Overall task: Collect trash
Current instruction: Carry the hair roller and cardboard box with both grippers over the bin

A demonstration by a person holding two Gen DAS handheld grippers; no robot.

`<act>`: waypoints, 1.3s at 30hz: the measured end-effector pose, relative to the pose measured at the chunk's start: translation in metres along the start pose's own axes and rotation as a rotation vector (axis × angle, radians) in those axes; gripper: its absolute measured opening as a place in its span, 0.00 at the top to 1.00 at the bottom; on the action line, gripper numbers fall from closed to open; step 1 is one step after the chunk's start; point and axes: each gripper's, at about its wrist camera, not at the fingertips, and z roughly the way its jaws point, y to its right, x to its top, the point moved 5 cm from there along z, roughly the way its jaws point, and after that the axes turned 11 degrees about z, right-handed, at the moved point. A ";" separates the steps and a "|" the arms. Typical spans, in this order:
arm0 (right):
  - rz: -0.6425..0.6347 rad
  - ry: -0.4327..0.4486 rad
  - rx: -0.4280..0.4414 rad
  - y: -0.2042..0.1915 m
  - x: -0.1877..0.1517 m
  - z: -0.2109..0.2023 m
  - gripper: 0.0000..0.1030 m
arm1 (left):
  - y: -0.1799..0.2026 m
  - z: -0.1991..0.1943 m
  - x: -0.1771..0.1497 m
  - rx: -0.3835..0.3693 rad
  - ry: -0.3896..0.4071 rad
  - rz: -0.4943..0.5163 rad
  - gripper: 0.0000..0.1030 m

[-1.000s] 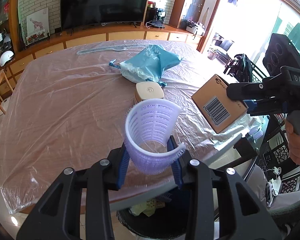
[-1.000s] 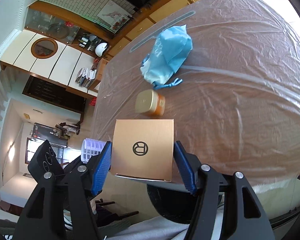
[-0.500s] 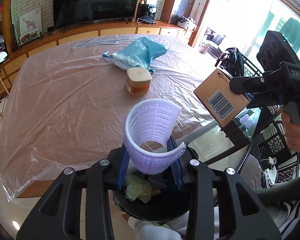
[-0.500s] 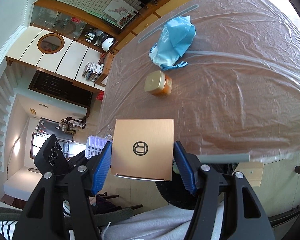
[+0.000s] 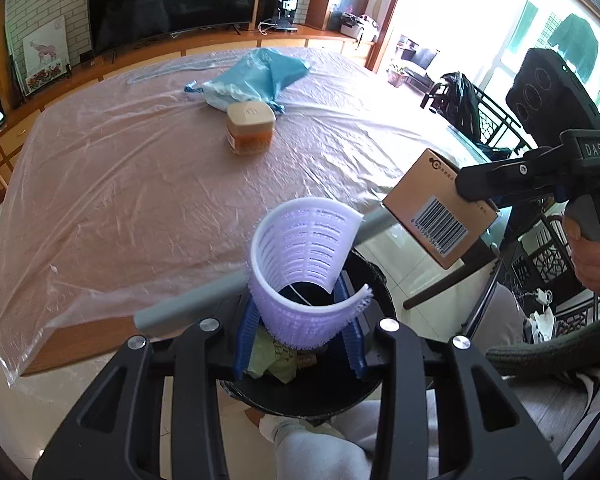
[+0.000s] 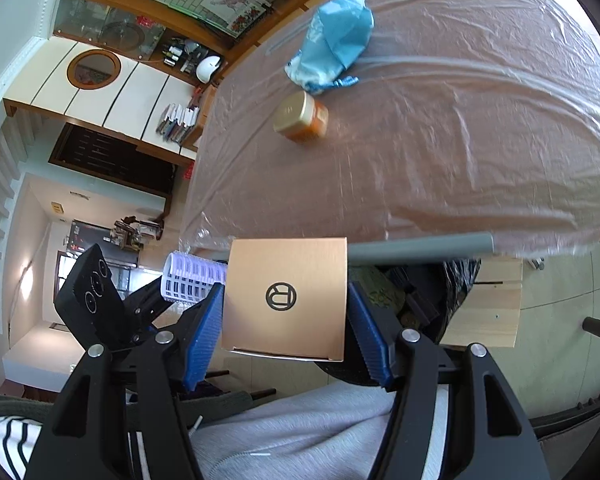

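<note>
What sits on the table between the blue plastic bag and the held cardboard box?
A beige-lidded amber jar, shown in the right wrist view between blue plastic bag and cardboard box.

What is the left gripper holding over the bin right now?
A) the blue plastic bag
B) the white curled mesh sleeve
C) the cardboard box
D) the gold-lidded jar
B: the left gripper is clamped on the white curled mesh sleeve above the black bin; the cardboard box sits in the right gripper.
</note>
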 end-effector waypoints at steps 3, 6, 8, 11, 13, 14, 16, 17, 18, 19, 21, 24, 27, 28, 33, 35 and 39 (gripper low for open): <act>-0.008 -0.009 -0.015 0.002 -0.005 0.003 0.41 | 0.006 0.003 -0.007 -0.003 -0.017 0.013 0.62; -0.029 -0.020 -0.035 0.003 -0.011 0.008 0.42 | 0.012 0.007 -0.014 -0.001 -0.037 0.028 0.62; -0.045 -0.025 -0.054 0.004 -0.015 0.011 0.42 | 0.014 0.009 -0.019 -0.001 -0.051 0.035 0.62; -0.070 -0.037 -0.080 0.006 -0.020 0.019 0.42 | 0.015 0.015 -0.027 0.000 -0.075 0.042 0.62; -0.081 -0.047 -0.097 0.008 -0.021 0.024 0.42 | 0.016 0.019 -0.032 -0.002 -0.092 0.040 0.62; -0.089 -0.053 -0.110 0.010 -0.023 0.028 0.42 | 0.016 0.021 -0.035 -0.002 -0.100 0.041 0.62; -0.096 -0.065 -0.128 0.013 -0.026 0.033 0.42 | 0.016 0.026 -0.041 -0.001 -0.117 0.042 0.62; -0.097 -0.073 -0.135 0.015 -0.028 0.037 0.42 | 0.016 0.027 -0.043 -0.002 -0.123 0.041 0.62; -0.096 -0.079 -0.141 0.017 -0.029 0.040 0.42 | 0.017 0.030 -0.045 -0.003 -0.130 0.040 0.62; -0.096 -0.084 -0.144 0.018 -0.030 0.042 0.42 | 0.017 0.031 -0.046 -0.003 -0.135 0.040 0.62; -0.089 -0.096 -0.152 0.023 -0.033 0.048 0.42 | 0.017 0.035 -0.047 -0.004 -0.145 0.039 0.62; -0.081 -0.108 -0.166 0.029 -0.034 0.054 0.42 | 0.018 0.043 -0.052 -0.005 -0.163 0.041 0.62; -0.073 -0.115 -0.182 0.035 -0.036 0.060 0.42 | 0.018 0.050 -0.053 -0.002 -0.179 0.048 0.62; -0.070 -0.117 -0.183 0.037 -0.036 0.062 0.42 | 0.019 0.053 -0.054 0.000 -0.183 0.051 0.62; -0.074 -0.112 -0.215 0.041 -0.037 0.071 0.42 | 0.018 0.065 -0.055 0.005 -0.200 0.054 0.62; -0.080 -0.105 -0.233 0.043 -0.036 0.073 0.42 | 0.018 0.070 -0.054 0.007 -0.208 0.055 0.62; -0.099 -0.094 -0.265 0.045 -0.035 0.077 0.42 | 0.016 0.077 -0.054 0.013 -0.218 0.061 0.62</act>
